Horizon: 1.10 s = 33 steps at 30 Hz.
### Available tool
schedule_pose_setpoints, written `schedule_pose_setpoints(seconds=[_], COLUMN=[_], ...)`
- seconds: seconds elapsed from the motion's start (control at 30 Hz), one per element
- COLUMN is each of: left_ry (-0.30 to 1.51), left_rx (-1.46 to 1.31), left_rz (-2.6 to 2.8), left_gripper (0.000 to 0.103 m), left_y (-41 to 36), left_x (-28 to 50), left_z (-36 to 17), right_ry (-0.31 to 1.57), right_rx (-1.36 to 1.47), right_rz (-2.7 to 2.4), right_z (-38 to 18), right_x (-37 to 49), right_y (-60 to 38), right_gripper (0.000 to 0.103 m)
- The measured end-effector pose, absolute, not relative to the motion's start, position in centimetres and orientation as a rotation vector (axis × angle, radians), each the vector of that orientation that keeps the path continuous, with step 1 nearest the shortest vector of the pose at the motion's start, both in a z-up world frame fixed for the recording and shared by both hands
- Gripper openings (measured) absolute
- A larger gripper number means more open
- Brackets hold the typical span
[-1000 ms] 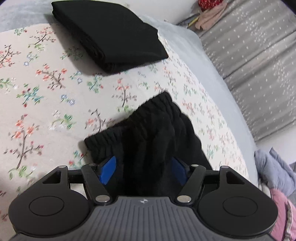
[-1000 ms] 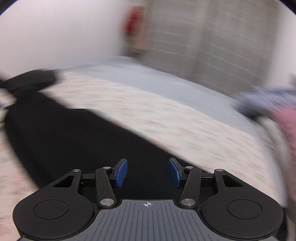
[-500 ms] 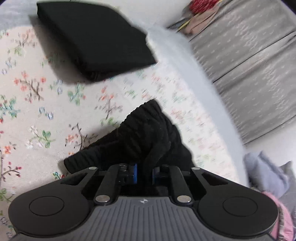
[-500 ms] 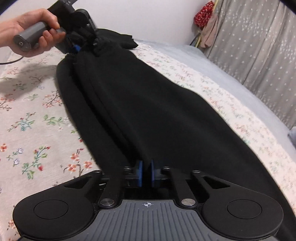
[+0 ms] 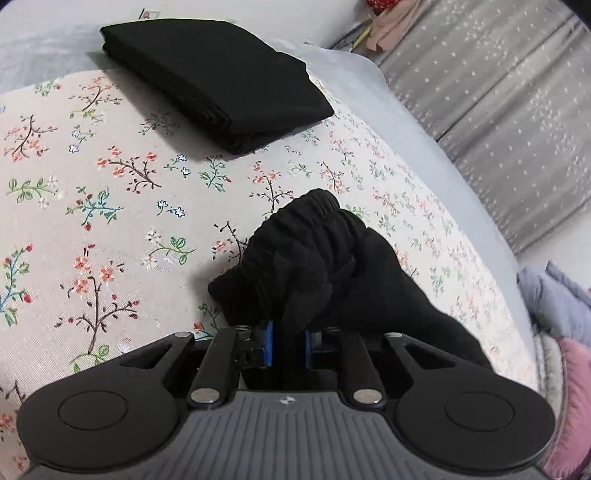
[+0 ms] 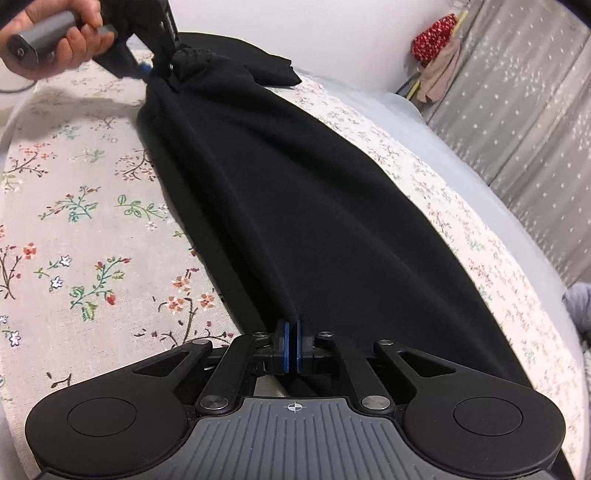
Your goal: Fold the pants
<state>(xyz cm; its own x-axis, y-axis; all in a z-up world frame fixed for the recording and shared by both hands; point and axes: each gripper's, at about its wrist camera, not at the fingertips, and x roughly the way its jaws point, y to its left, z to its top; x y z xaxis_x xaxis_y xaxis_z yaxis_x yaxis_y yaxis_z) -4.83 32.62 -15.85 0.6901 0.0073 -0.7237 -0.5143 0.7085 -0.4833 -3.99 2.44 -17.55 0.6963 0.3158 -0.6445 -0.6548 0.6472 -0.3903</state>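
Black pants (image 6: 295, 206), floral bedsheet (image 6: 74, 221), small unreadable label (image 5: 147, 14) behind folded stack (image 5: 221, 81)

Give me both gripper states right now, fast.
Left gripper: jaws opening slightly, pads on the pants' waistband.
Right gripper: shut on the pants' leg end.

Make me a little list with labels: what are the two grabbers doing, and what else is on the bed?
left gripper: clamping the bunched waistband, jaws opening a little
right gripper: shut on the other end
pants: black, stretched between both grippers
bedspread: flowery
folded black garment: lying apart, farther back
hand: holding the left gripper's handle
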Motion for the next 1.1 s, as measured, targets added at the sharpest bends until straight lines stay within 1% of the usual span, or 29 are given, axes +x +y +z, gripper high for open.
schedule_pose_setpoints(seconds=[0.07,0.1,0.13,0.17,0.2,0.23,0.33,0.4,0.47,0.63,0.7,0.73,0.8,0.83,0.93,0.97,1.03,1.1], left_ry=[0.78,0.798,0.827,0.862,0.875,0.874,0.836,0.788,0.74,0.54,0.452,0.452,0.53,0.598,0.822,0.907,0.979,0.99], left_rx=[-0.769,-0.75,-0.704,-0.632,-0.582,-0.579,-0.737,-0.784,-0.793,-0.755,-0.735,-0.733,-0.724,-0.711,-0.627,-0.578,-0.523,-0.472], left_rz=[0.326,0.326,0.332,0.358,0.383,0.384,0.354,0.352,0.35,0.417,0.339,0.29,0.194,0.158,0.144,0.176,0.204,0.209], left_gripper=[0.032,0.044,0.066,0.079,0.08,0.081,0.081,0.081,0.081,0.083,0.083,0.083,0.082,0.08,0.071,0.069,0.067,0.067], left_y=[33.1,33.1,33.0,32.8,32.6,32.7,34.4,35.2,35.4,35.5,35.2,34.8,33.5,32.6,29.8,29.0,28.3,27.9], left_x=[-4.6,-4.4,-4.0,-3.5,-3.4,-3.6,-4.7,-5.2,-5.2,-4.6,-4.2,-3.5,-1.6,-0.3,2.9,3.8,4.5,4.9], left_z=[-16.4,-16.5,-16.4,-16.4,-16.3,-16.3,-16.0,-15.3,-14.4,-11.2,-10.0,-9.9,-10.5,-11.2,-14.1,-15.1,-16.7,-16.9], right_ry=[0.568,0.573,0.582,0.591,0.599,0.607,0.613,0.612,0.626,0.638,0.643,0.647,0.65,0.648,0.657,0.656,0.627,0.587], right_rx=[-0.638,-0.635,-0.639,-0.65,-0.66,-0.672,-0.665,-0.655,-0.633,-0.664,-0.658,-0.649,-0.642,-0.645,-0.629,-0.583,-0.426,-0.267], right_rz=[0.587,0.59,0.595,0.595,0.597,0.601,0.611,0.614,0.619,0.622,0.623,0.624,0.625,0.629,0.676,0.7,0.732,0.735], right_z=[-17.2,-17.3,-17.5,-17.8,-18.0,-18.2,-17.9,-17.5,-17.5,-18.5,-18.6,-18.6,-18.6,-18.6,-17.5,-16.4,-13.4,-10.4], right_x=[-4.0,-3.9,-3.8,-3.8,-3.8,-4.0,-4.4,-4.5,-4.2,-4.2,-4.1,-4.0,-4.0,-4.0,-3.5,-3.0,-1.1,1.8], right_y=[2.3,2.3,2.4,2.5,2.6,2.7,2.7,2.4,2.2,3.0,2.9,2.9,2.9,2.9,2.4,1.7,-0.1,-2.0], right_gripper=[0.002,0.002,0.002,0.002,0.002,0.002,0.003,0.003,0.003,0.004,0.005,0.005,0.007,0.01,0.011,0.012,0.012,0.021])
